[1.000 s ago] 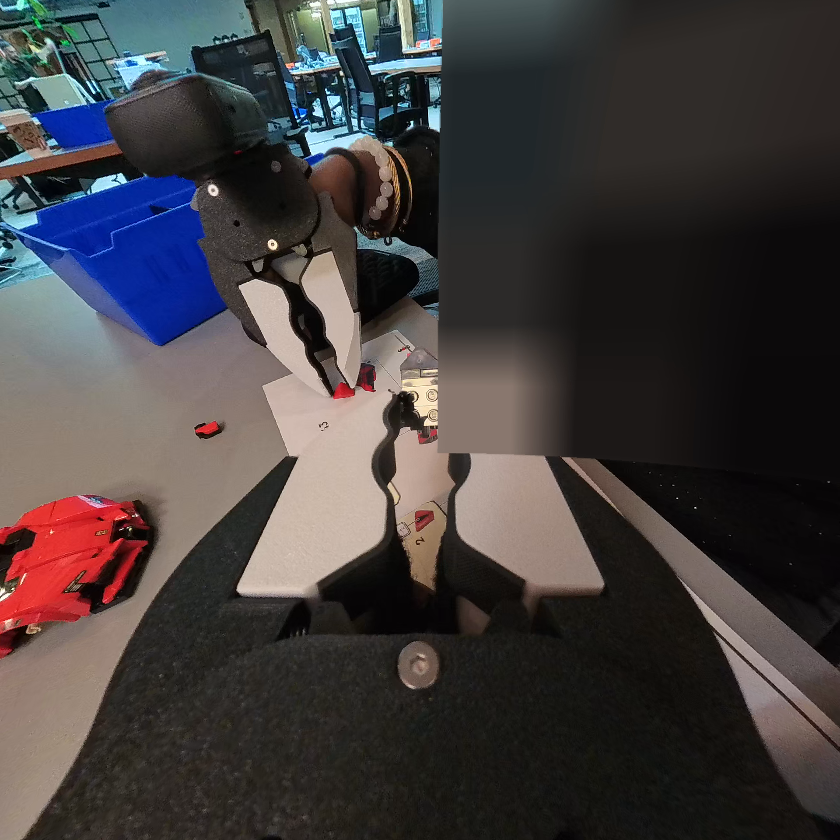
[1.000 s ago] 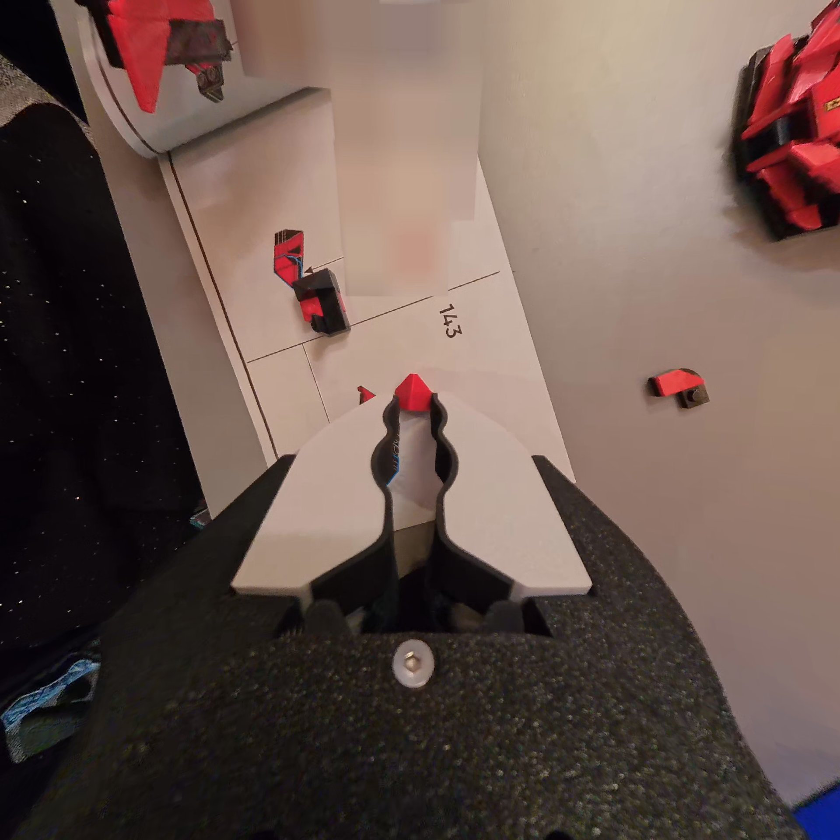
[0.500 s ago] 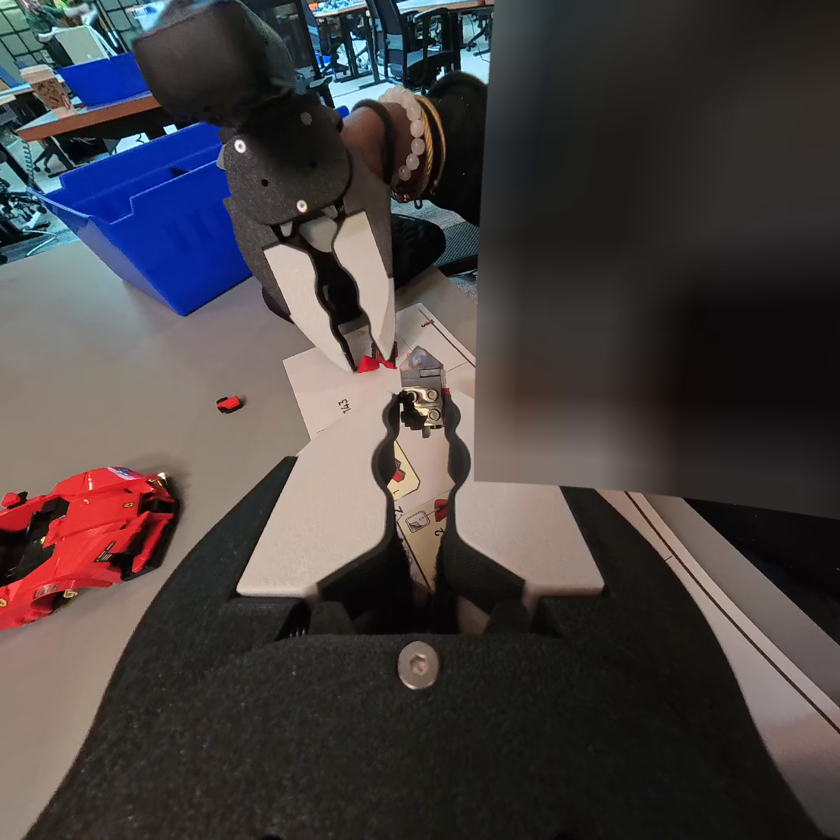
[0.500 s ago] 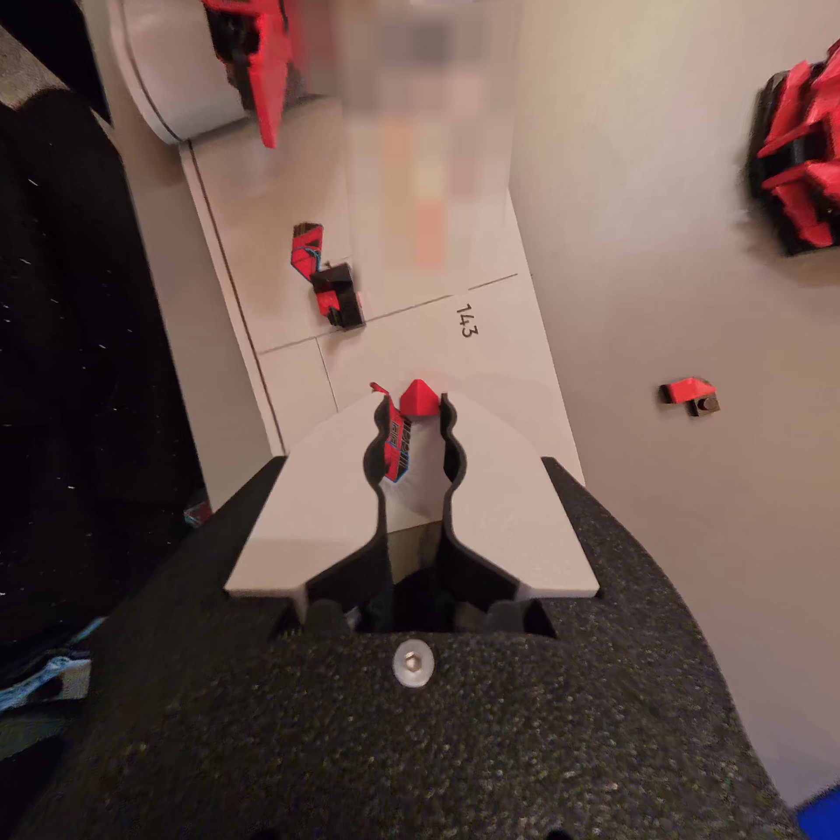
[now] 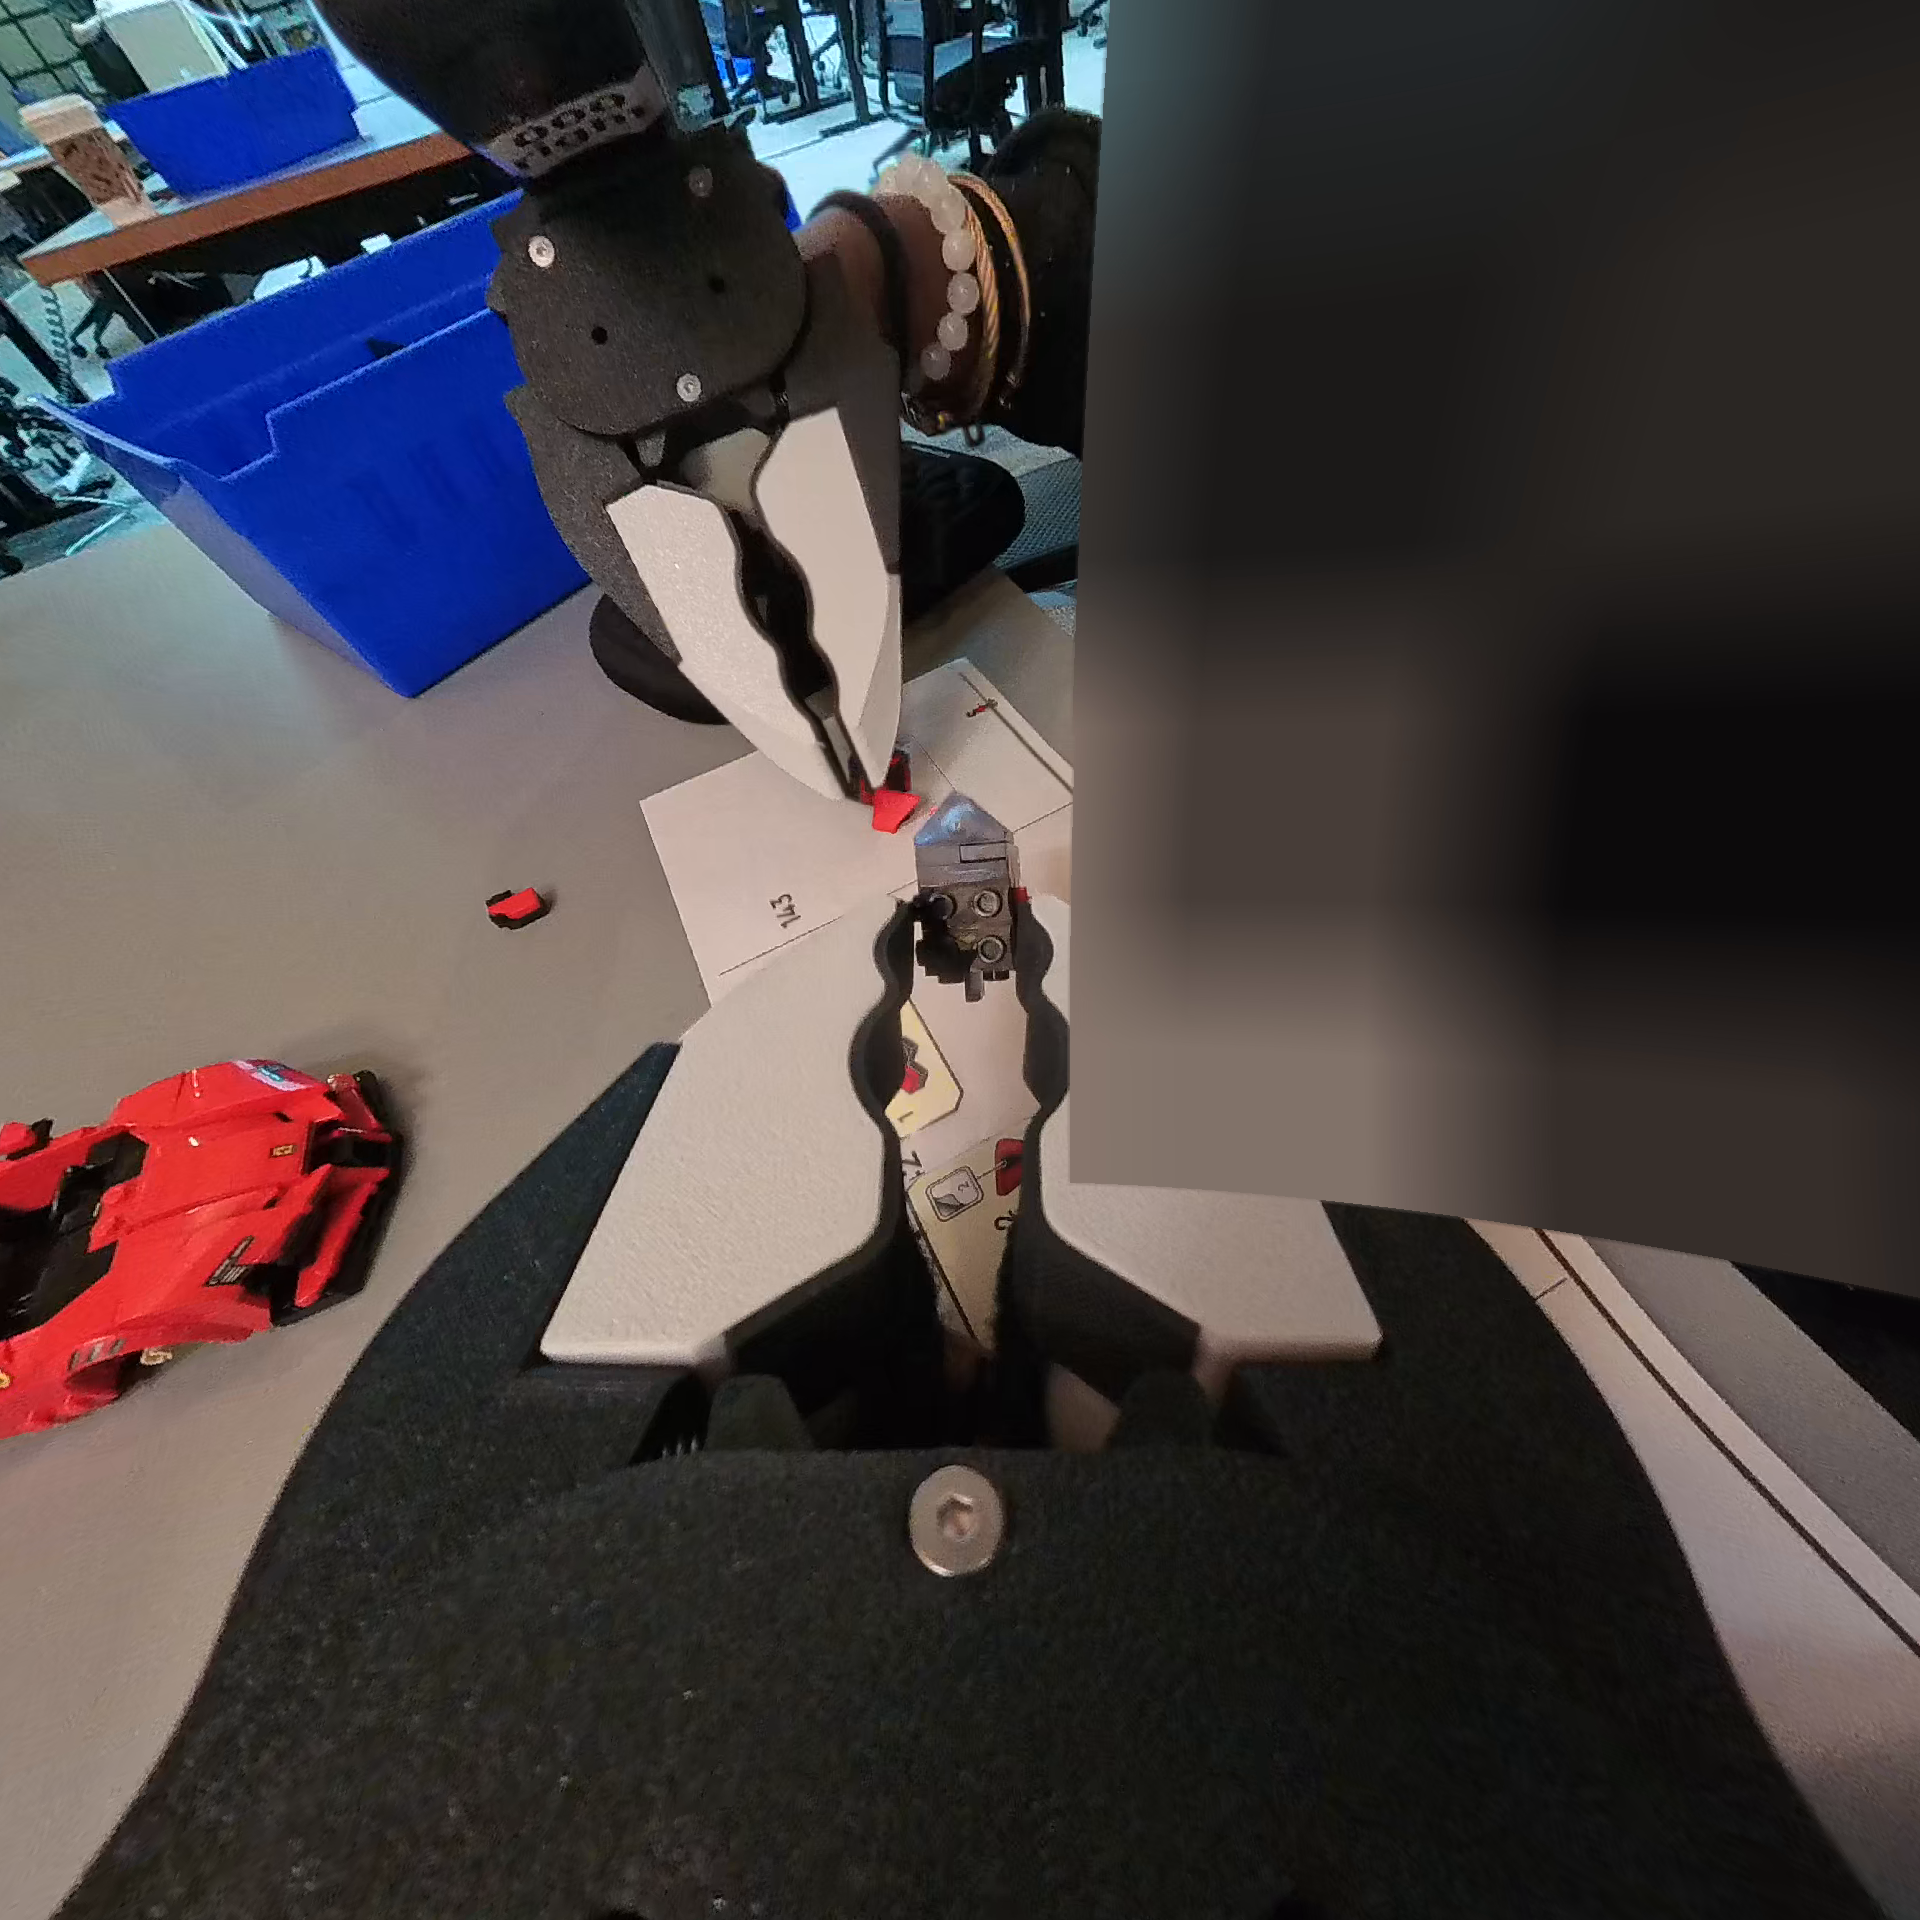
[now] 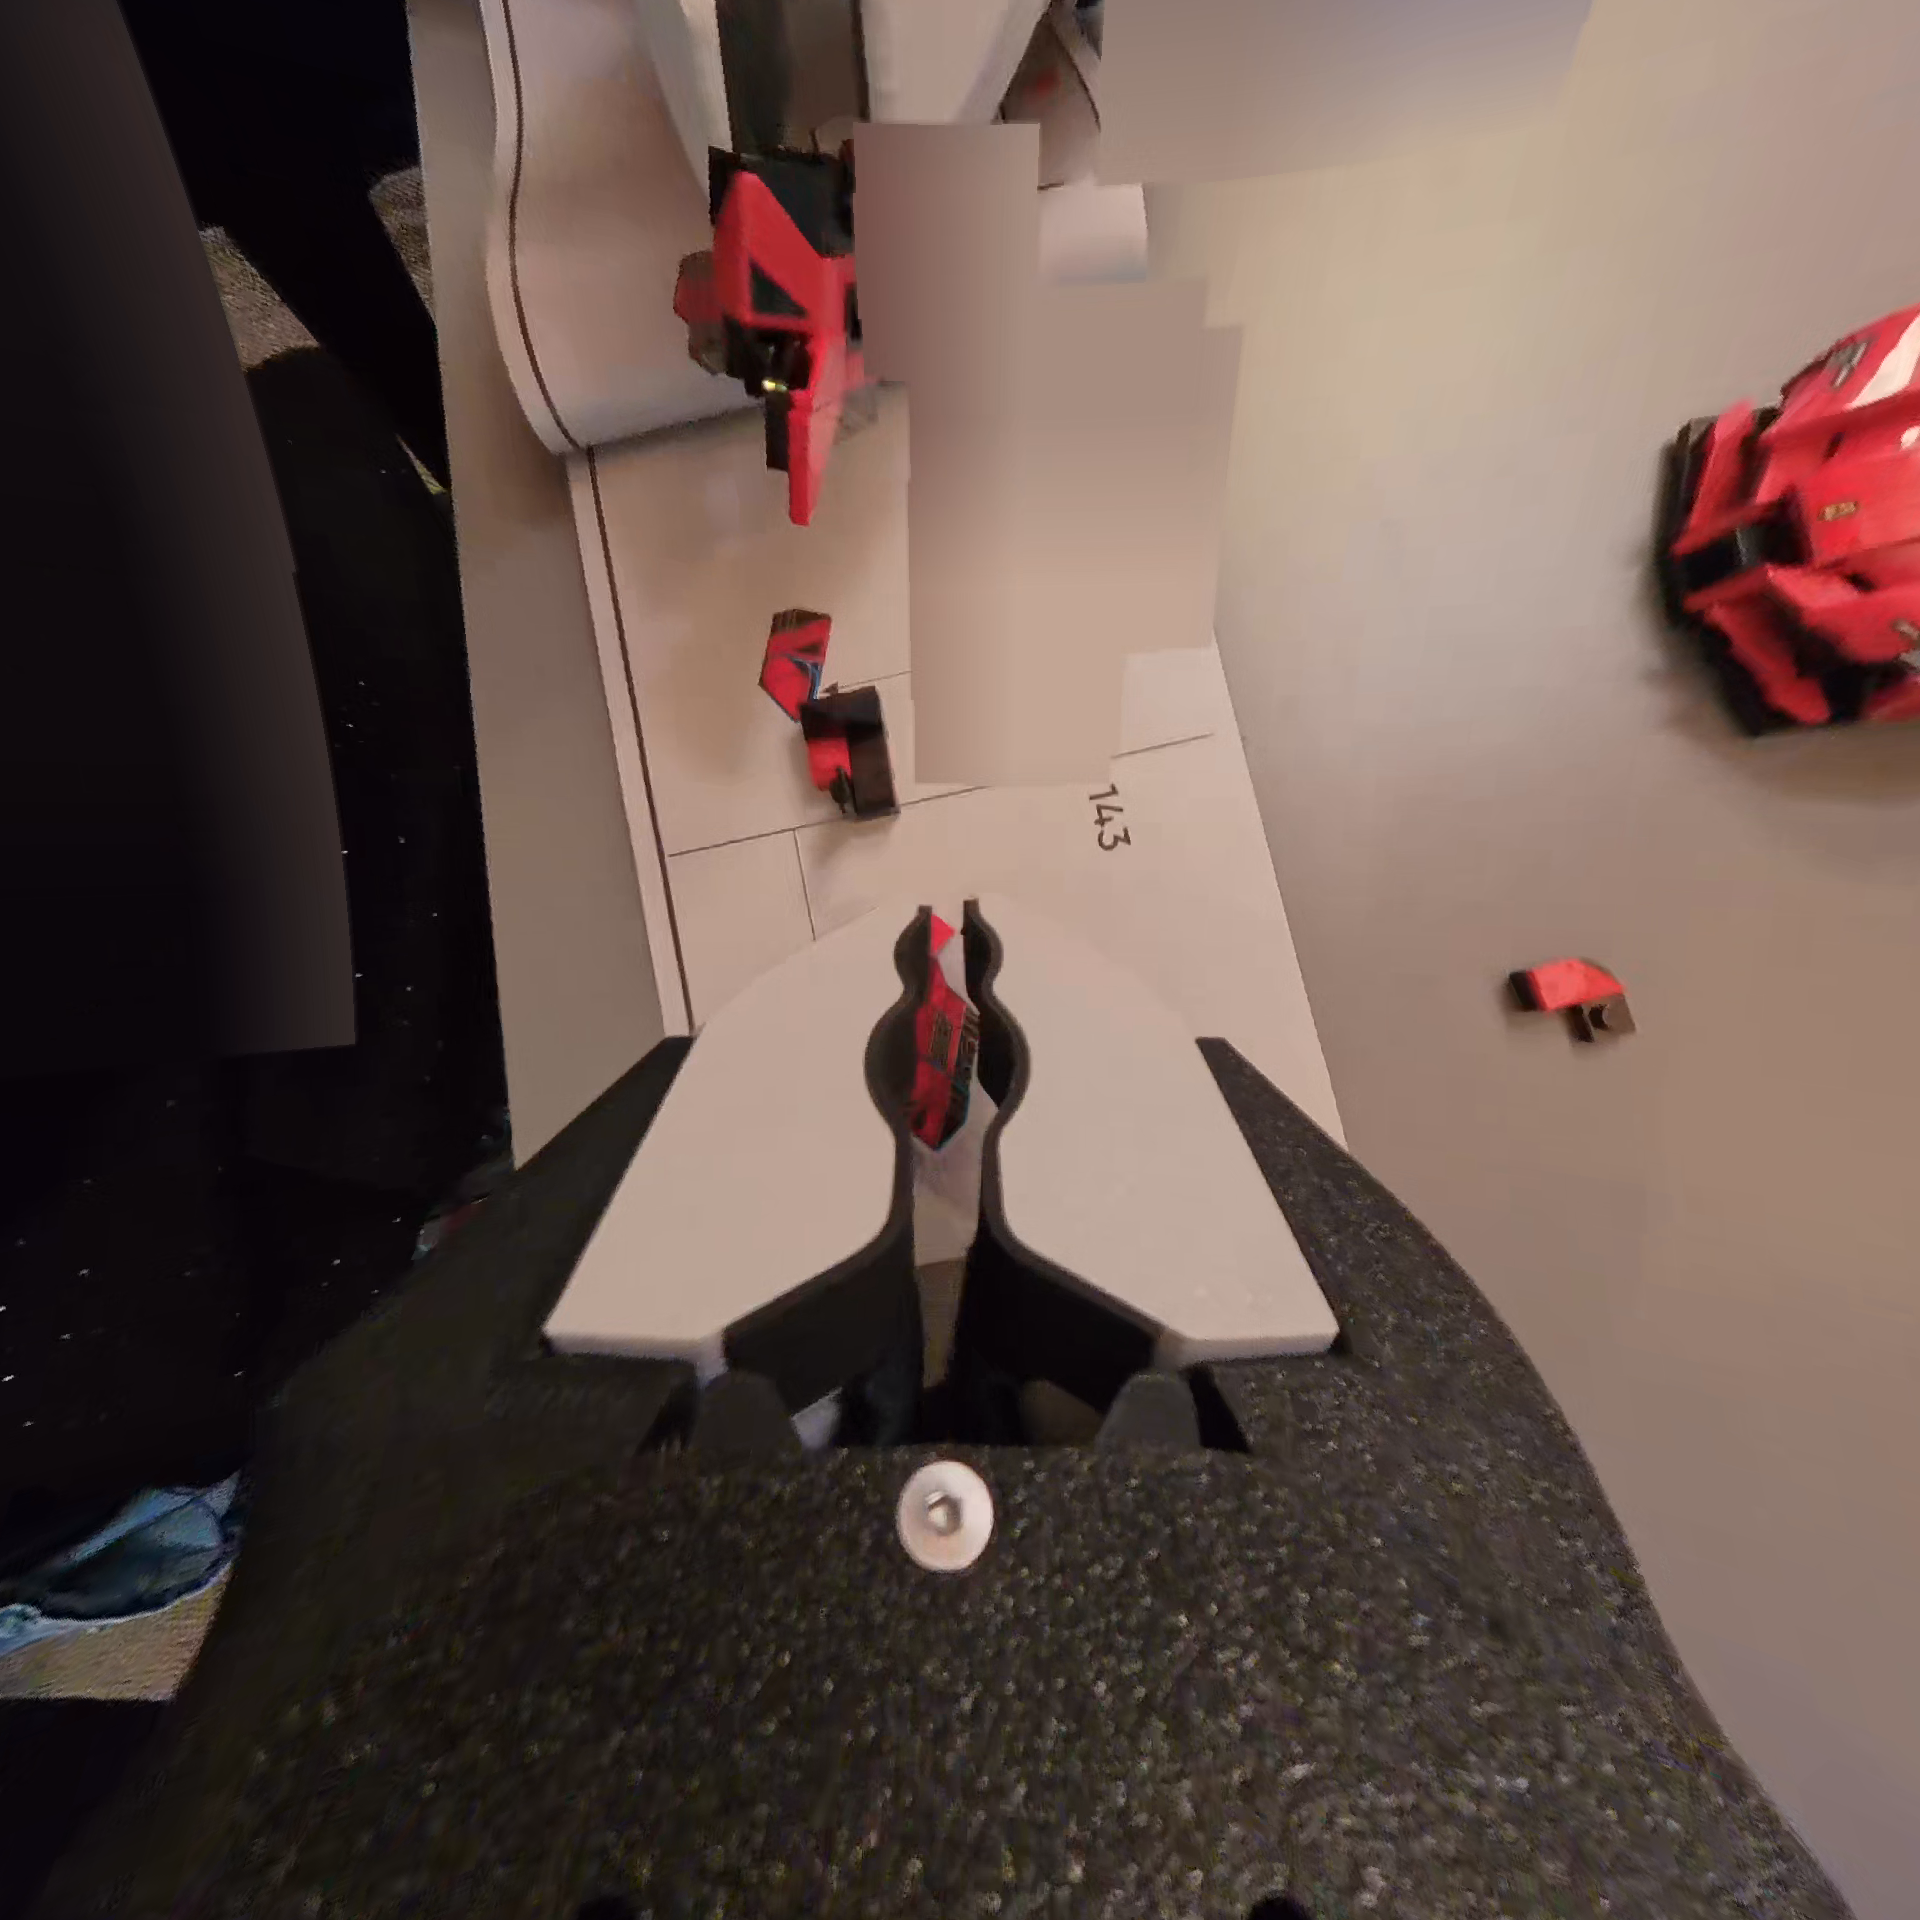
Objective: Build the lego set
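In the left wrist view, the left gripper (image 5: 966,920) clenched a small grey-and-black lego sub-assembly (image 5: 966,904) above the instruction booklet (image 5: 769,862). Opposite, the right gripper (image 5: 868,784) pinched a small red piece (image 5: 891,808). The red lego car (image 5: 197,1210) sat on the grey surface (image 5: 260,790).

In the right wrist view, the right gripper's fingers (image 6: 1091,1091) stood nearly closed on the red piece (image 6: 940,932), over the booklet.
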Motion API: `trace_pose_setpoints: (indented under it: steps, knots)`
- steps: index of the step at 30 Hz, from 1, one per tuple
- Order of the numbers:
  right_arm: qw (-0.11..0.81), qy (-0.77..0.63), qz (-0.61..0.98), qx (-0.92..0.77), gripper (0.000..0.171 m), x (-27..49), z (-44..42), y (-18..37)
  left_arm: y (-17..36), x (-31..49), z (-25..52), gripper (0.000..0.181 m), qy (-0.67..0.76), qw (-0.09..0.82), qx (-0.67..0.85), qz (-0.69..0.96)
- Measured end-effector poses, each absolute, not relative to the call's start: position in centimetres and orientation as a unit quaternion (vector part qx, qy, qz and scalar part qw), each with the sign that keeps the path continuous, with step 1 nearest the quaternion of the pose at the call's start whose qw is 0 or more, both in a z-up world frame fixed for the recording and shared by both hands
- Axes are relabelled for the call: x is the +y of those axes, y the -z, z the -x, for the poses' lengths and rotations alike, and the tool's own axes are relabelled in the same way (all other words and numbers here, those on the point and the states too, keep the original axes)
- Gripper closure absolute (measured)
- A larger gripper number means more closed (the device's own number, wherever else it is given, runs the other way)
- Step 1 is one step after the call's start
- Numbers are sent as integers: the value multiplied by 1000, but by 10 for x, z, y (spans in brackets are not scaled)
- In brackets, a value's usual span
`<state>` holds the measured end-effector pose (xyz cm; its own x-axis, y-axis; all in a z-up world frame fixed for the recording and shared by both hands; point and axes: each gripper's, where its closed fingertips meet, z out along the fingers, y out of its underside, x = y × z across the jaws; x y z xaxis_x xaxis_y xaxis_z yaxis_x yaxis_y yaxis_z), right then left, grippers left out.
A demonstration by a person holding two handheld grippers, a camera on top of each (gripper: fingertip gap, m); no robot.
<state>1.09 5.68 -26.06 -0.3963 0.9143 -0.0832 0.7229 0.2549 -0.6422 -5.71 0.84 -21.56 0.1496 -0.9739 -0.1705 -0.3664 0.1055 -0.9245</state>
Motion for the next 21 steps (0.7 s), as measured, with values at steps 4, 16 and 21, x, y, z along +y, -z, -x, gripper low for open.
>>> trace_pose_setpoints:
  steps: [4,16,21]
  knots:
    - [110,-321,537,-772,138,50,-24,260,217,9,57,163,315,477,571,589]
    - [113,-289,505,-805,157,47,-16,274,220,9,53,163,306,477,577,589]
    - [110,-433,553,-703,157,28,-2,247,222,9,49,163,286,480,587,585]
